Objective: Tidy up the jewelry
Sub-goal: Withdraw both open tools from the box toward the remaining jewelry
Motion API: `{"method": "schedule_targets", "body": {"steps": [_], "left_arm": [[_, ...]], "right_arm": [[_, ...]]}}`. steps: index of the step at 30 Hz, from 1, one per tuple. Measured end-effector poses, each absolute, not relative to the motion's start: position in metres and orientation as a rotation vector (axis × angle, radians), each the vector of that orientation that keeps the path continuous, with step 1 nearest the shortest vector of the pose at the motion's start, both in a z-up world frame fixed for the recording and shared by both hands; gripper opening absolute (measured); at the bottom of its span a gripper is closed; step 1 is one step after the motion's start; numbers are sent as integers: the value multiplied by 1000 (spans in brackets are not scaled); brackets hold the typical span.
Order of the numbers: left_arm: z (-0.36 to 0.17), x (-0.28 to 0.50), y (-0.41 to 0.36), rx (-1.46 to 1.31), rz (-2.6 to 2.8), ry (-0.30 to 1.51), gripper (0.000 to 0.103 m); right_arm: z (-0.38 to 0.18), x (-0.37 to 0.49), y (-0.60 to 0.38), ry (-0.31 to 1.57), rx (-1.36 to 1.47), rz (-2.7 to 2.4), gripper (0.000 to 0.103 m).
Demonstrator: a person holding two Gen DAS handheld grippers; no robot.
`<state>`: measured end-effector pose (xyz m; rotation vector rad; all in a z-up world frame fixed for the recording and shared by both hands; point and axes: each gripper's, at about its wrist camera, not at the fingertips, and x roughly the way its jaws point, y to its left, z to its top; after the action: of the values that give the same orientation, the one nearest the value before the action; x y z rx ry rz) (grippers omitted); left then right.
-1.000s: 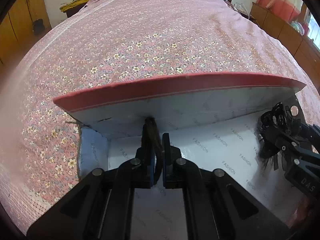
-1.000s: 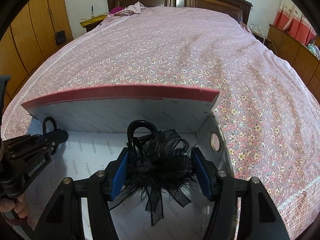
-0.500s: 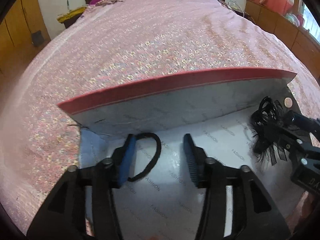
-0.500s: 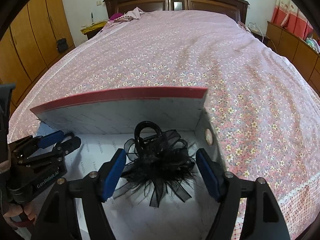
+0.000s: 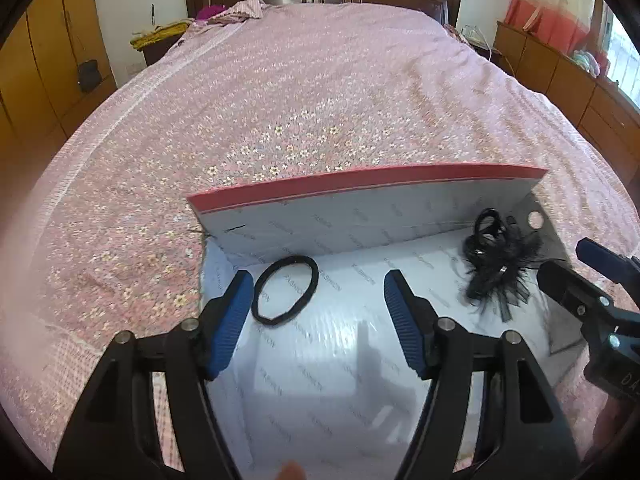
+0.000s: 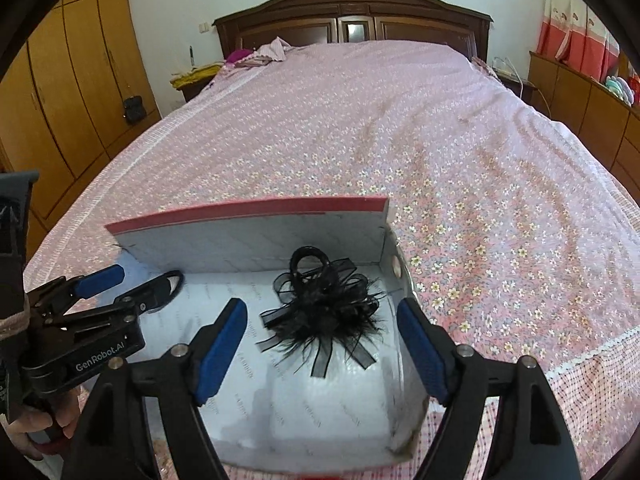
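Hair tie (image 5: 286, 290): plain black elastic loop, lying flat on the white lined floor of the box (image 5: 360, 216), toward its left end, near the foot of the back wall. Not held; it sits ahead of the left gripper (image 5: 319, 294), just beside the blue pad of the left-hand finger and clear of it.

Hair clip (image 6: 322, 308): black claw clip dressed with sheer ribbon loops and feathers, resting on the box floor toward the right end, close to the side wall with the round hole. Its claw arch points toward the back wall. Not held; it lies between and just ahead of the fingertips of the right gripper (image 6: 322, 326), touching neither pad.

Box: open, red-edged, printed white lining, set on the pink floral bedspread (image 6: 400, 128) near the foot of the bed.

Left gripper: jaws have just been opening and stand moderately wide, nothing between them.

Right gripper: jaws have just been opening, wide apart, the clip loose in the gap.

Surroundings: dark wooden headboard (image 6: 352, 28), wooden wardrobe (image 6: 68, 80) on the left, low cabinets and red curtain on the right.
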<state>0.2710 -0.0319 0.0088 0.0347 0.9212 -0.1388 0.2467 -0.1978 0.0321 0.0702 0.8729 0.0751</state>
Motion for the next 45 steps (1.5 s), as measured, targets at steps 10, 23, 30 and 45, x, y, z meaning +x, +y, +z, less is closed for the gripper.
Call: {"method": "schedule_targets", "body": {"steps": [10,23,30,45], "left_arm": [[38,230,-27,15,-138,872,62],[54,177,-12,-19,-132,845,63],[47,158,-1,-20,-120,861,63],[12,141,9,-4,-132,932,63]], "right_arm": [[66,206,-195,782,80,105,80],[84,153,-195,727,73,122,81],[73,136,-200,752,74,119,81],[30,117,-207,835,52,104,81]]}}
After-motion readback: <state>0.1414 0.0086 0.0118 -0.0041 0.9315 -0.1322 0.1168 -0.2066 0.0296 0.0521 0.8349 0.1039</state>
